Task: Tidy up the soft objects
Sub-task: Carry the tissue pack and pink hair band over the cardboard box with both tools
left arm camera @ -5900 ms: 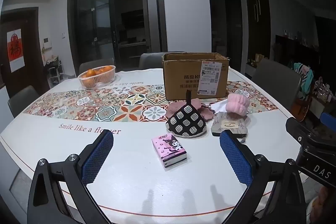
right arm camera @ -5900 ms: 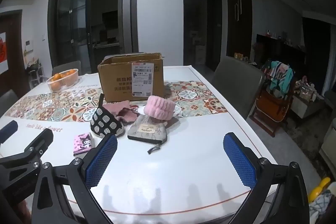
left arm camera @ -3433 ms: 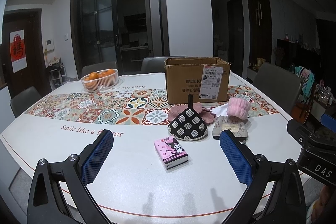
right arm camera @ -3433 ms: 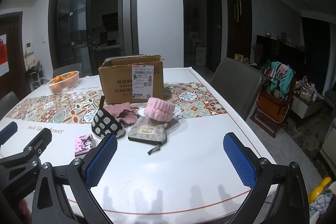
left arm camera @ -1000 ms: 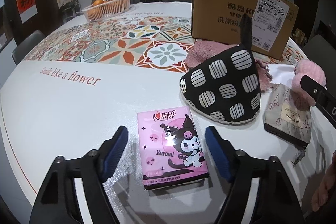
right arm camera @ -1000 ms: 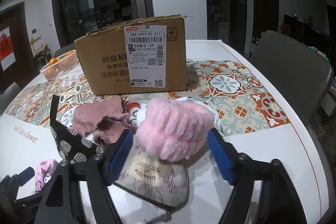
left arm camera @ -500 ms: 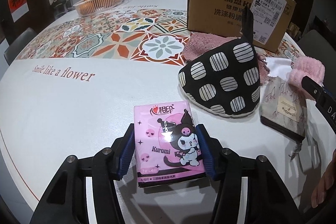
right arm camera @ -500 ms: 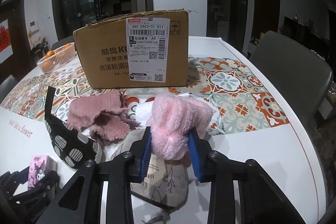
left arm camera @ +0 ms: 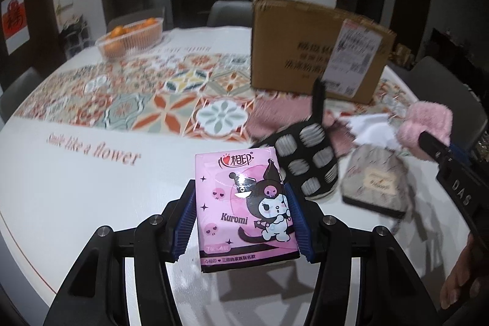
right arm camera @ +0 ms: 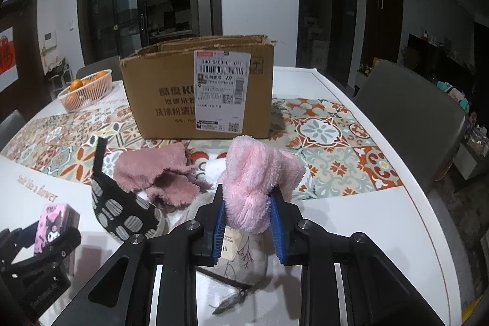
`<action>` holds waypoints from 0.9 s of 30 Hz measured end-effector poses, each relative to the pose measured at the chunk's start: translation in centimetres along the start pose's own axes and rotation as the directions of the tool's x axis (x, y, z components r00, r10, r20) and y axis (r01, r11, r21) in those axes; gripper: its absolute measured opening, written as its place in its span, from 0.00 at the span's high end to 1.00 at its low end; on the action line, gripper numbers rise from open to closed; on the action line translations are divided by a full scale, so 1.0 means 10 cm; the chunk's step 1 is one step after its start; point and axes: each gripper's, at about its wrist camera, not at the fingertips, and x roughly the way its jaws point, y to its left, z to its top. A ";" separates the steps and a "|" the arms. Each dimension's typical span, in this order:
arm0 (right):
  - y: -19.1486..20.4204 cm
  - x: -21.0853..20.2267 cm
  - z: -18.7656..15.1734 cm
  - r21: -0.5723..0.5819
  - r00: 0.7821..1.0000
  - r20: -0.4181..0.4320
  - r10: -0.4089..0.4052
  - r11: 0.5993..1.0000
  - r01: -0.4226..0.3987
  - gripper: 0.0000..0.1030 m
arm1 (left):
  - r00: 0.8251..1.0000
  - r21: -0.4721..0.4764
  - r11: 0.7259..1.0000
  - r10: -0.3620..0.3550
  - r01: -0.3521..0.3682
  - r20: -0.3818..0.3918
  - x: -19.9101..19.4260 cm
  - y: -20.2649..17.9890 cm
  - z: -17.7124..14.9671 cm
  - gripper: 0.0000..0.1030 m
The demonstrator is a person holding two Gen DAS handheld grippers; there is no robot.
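My left gripper (left arm camera: 243, 217) is shut on a pink Kuromi tissue pack (left arm camera: 244, 210) and holds it lifted above the white table; the pack also shows in the right wrist view (right arm camera: 53, 222). My right gripper (right arm camera: 247, 223) is shut on a fluffy pink headband (right arm camera: 258, 179), raised off the pile; it also shows in the left wrist view (left arm camera: 428, 127). Below lie a beige printed pouch (right arm camera: 241, 261), a black spotted mitt (right arm camera: 122, 210), a dusty-pink cloth (right arm camera: 162, 173) and a white tissue (left arm camera: 373, 130). An open cardboard box (right arm camera: 201, 90) stands behind them.
A basket of oranges (right arm camera: 85, 90) sits at the far left on the patterned runner (right arm camera: 330, 142). Grey chairs (right arm camera: 409, 118) stand around the table. The table edge (right arm camera: 434, 234) runs close on the right.
Both grippers came down from wide open and closed, the left on the tissue pack, the right on the pink headband. Both objects are now lifted off the table.
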 end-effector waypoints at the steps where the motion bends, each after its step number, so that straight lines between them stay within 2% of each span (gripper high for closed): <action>1: 0.00 -0.03 0.01 0.004 1.000 0.002 0.001 1.000 -0.001 0.73 | 1.000 0.006 1.000 -0.008 0.008 0.012 -0.04 0.00 0.03 0.46; 15: 0.09 -0.50 0.20 0.017 0.998 0.052 0.019 1.000 -0.020 0.73 | 0.985 0.078 0.991 -0.121 0.112 0.125 -0.46 -0.04 0.37 0.46; 27: 0.15 -0.64 0.51 0.022 0.992 0.113 0.054 0.998 -0.056 0.73 | 0.965 0.128 0.979 -0.181 0.159 0.189 -0.55 -0.12 0.77 0.46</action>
